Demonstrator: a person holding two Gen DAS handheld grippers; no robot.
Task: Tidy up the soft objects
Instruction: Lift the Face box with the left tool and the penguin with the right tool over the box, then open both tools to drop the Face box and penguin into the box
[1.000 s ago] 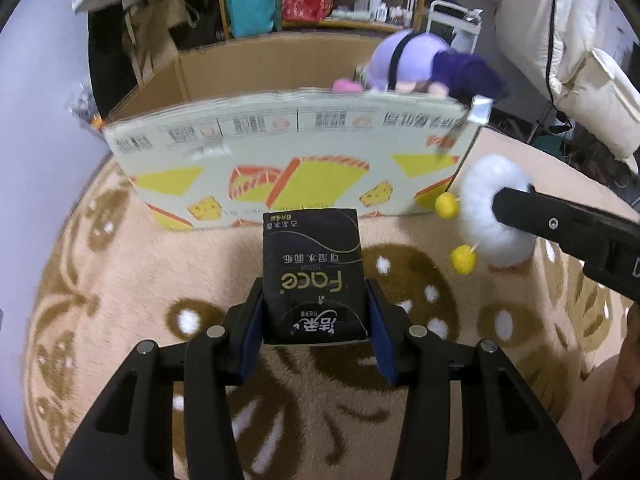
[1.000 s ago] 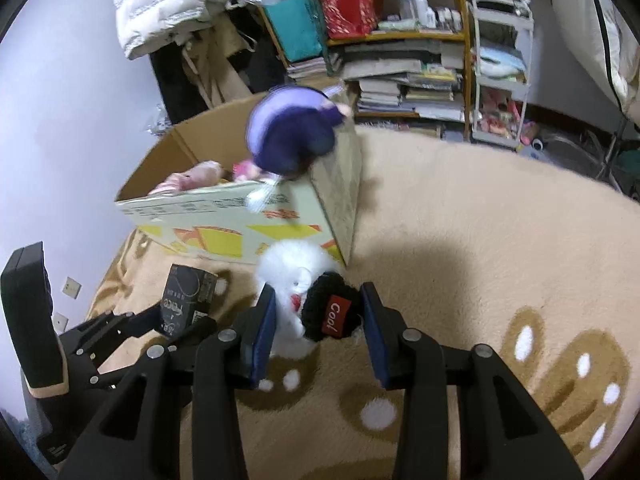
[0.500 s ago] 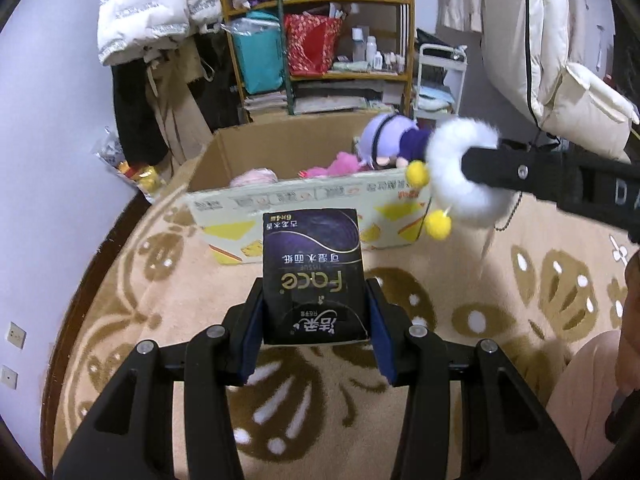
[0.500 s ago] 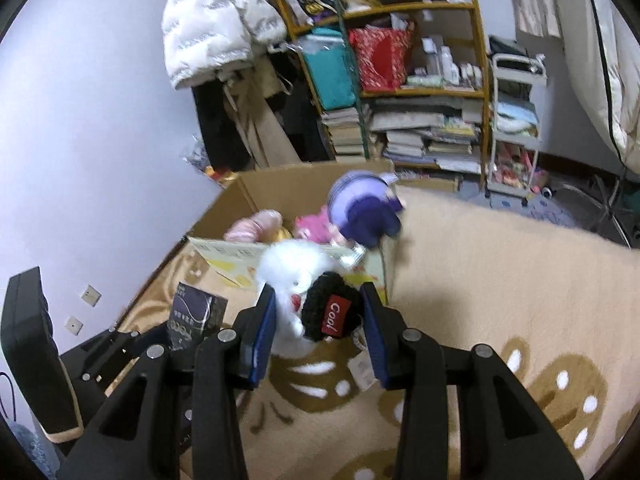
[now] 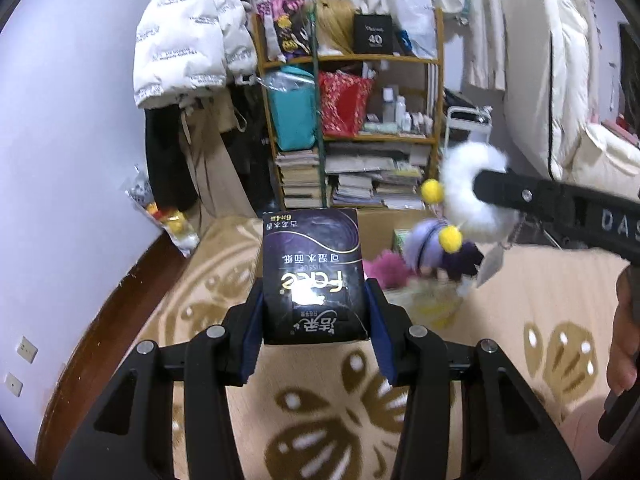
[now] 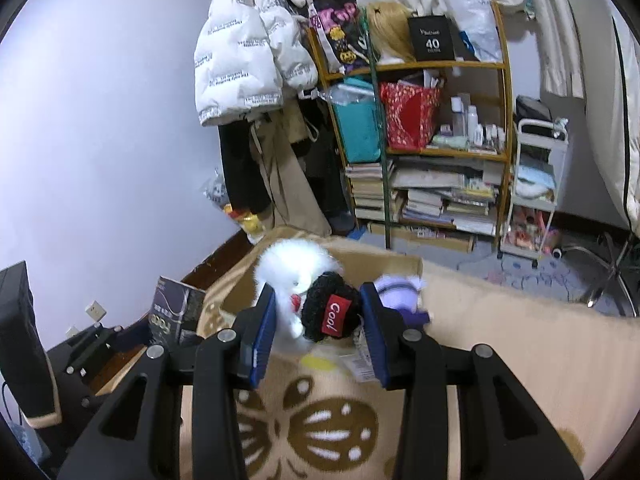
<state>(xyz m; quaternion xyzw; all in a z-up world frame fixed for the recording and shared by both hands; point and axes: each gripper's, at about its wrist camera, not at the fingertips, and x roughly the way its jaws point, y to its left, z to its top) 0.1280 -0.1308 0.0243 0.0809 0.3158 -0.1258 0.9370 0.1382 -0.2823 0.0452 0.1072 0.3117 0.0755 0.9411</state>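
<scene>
Dark, glossy packaging marks the tissue pack (image 5: 314,276), which the left gripper (image 5: 314,320) pinches between its blue pads (image 5: 252,334), one pad flat against each side of the pack (printed text reads upside down in the left wrist view). The pack stands upright in the jaws, above the beige patterned carpet (image 5: 320,432). The right gripper (image 6: 318,326) clamps a white plush toy (image 6: 294,270) wearing a black knitted hat with a red "Cool" label; both pads press on the hat. Seen from the left wrist, the same toy (image 5: 468,196) hangs at the end of the right gripper's finger, with two yellow pompoms dangling. Below and behind both held items lies the open cardboard box (image 6: 384,264) on the carpet, containing a purple plush doll (image 6: 400,290) and a pink soft item (image 5: 386,270). A cluttered bookshelf (image 6: 432,152) and a white padded jacket (image 6: 244,48) fill the background.
</scene>
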